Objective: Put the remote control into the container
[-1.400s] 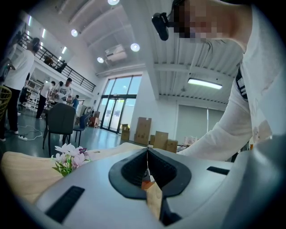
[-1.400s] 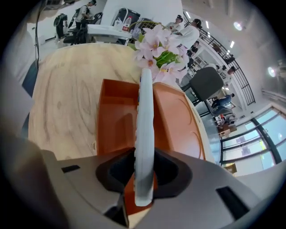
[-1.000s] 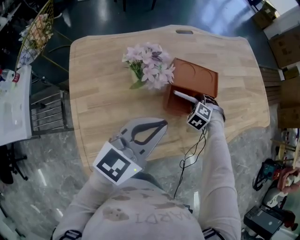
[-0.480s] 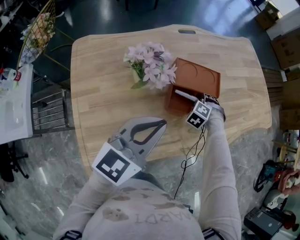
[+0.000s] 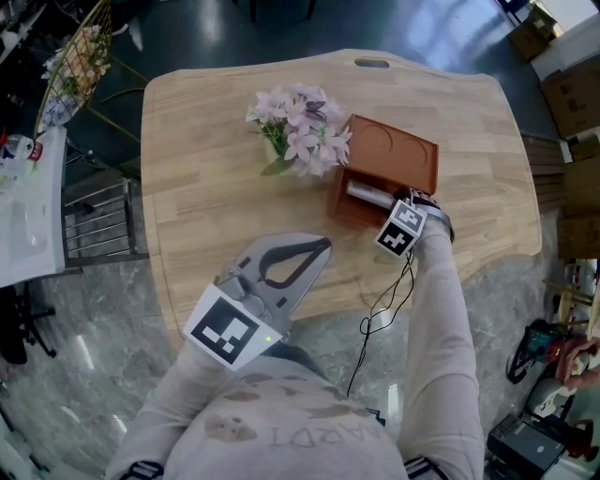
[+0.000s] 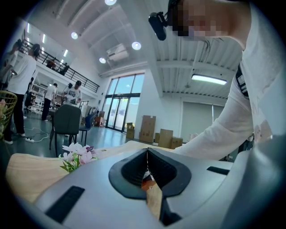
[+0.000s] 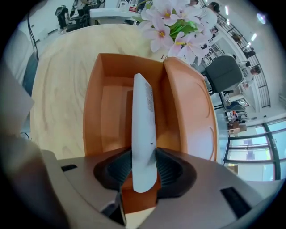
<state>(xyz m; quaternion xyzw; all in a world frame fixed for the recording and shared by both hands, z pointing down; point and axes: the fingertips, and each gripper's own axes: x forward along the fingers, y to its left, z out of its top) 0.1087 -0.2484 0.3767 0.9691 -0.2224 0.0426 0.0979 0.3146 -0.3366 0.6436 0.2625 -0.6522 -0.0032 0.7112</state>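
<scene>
The wooden table [image 5: 234, 169] was lit brightly and evenly from overhead in the head view, with only faint, soft shadows cast; a dull sheen was reflected off the dark floor [image 5: 281, 28]. In the left gripper view, white glare was given off by round ceiling lamps [image 6: 136, 45] and a strip light [image 6: 210, 79], and daylight was admitted through tall windows [image 6: 125, 100]. Both gripper views were strongly bent at the edges and ringed by a dark vignette. The pale flowers [image 7: 174, 27] were slightly washed out, and the inside of the orange container [image 7: 111, 112] was softly shaded.

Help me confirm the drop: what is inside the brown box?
A white remote sits lengthwise in the box, its near end between the opening jaws of the right gripper. Nothing else shows inside. The box floor beneath the remote is covered.
</scene>
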